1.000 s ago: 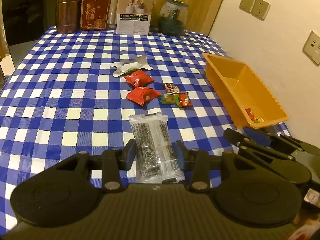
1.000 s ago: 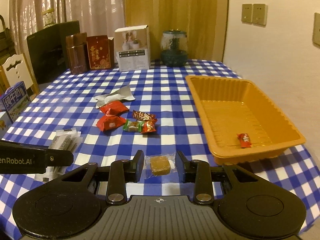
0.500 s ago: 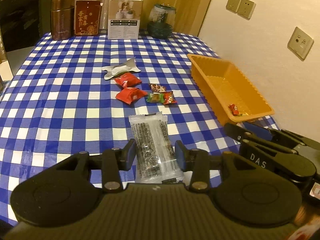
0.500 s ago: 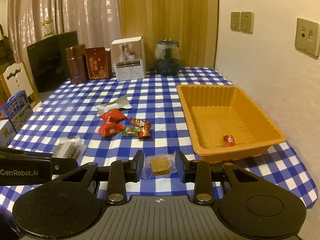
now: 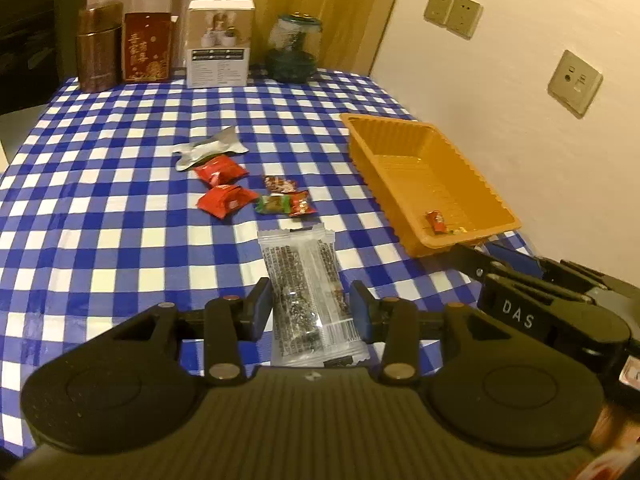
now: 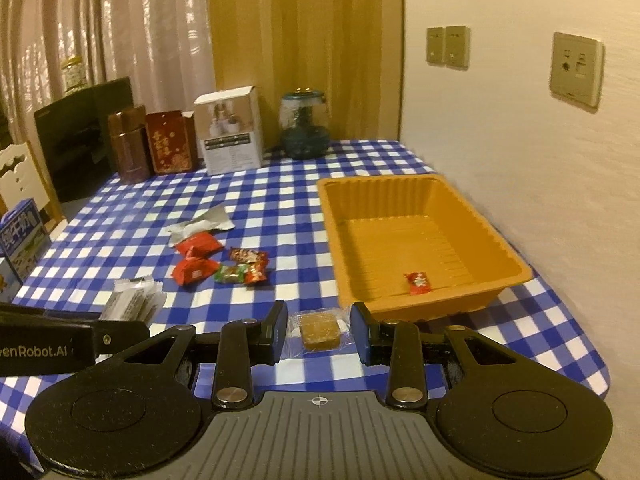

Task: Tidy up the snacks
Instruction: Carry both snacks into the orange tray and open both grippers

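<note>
My left gripper is shut on a clear packet of dark snack bars and holds it above the checked table. My right gripper is shut on a small clear-wrapped brown cake, held above the table's front edge. The orange tray stands at the right with one red candy in it; the tray also shows in the left wrist view. Two red packets, a silver packet and small candies lie mid-table.
A brown tin, a red box, a white box and a glass jar stand along the far edge. A blue carton sits at the left. The wall runs close along the tray's right side.
Both grippers have risen with their packets held; the table and tray look farther below. The snacks on the table have not moved.
</note>
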Demonstrator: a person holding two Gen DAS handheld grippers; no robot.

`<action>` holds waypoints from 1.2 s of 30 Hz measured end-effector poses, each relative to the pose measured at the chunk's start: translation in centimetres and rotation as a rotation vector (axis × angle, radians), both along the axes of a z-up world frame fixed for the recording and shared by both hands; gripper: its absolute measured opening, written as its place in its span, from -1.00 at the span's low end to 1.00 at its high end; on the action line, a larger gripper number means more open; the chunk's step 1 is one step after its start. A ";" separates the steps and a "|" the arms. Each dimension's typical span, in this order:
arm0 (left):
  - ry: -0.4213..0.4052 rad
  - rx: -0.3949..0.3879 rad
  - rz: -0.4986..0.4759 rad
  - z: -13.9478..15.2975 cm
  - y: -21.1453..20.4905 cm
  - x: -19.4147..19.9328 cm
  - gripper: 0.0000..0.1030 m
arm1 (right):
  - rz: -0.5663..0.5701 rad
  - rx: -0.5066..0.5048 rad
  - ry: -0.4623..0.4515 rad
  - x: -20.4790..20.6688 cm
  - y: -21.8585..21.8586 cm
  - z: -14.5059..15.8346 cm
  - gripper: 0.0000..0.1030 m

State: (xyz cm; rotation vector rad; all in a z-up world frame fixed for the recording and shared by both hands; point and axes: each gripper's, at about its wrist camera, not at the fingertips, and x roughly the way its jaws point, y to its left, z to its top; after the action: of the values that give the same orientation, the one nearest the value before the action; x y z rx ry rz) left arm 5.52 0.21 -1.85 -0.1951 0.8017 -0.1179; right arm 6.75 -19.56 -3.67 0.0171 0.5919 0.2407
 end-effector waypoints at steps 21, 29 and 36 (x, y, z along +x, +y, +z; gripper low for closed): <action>-0.021 -0.032 -0.152 1.4 -7.4 3.7 -0.26 | -0.157 0.053 -0.026 2.4 -7.6 2.3 -0.32; -0.017 -0.041 -0.186 1.0 -10.2 6.9 -0.26 | -0.192 0.076 -0.022 5.2 -10.0 2.2 -0.32; 0.000 -0.055 -0.199 0.0 -11.9 10.0 -0.25 | -0.204 0.094 -0.011 8.2 -11.7 1.6 -0.32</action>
State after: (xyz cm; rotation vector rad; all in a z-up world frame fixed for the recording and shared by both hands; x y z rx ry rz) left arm 15.55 -11.72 -1.81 -0.1666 0.8171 -0.3281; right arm 14.94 -31.22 -2.12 0.1660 0.5630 0.0703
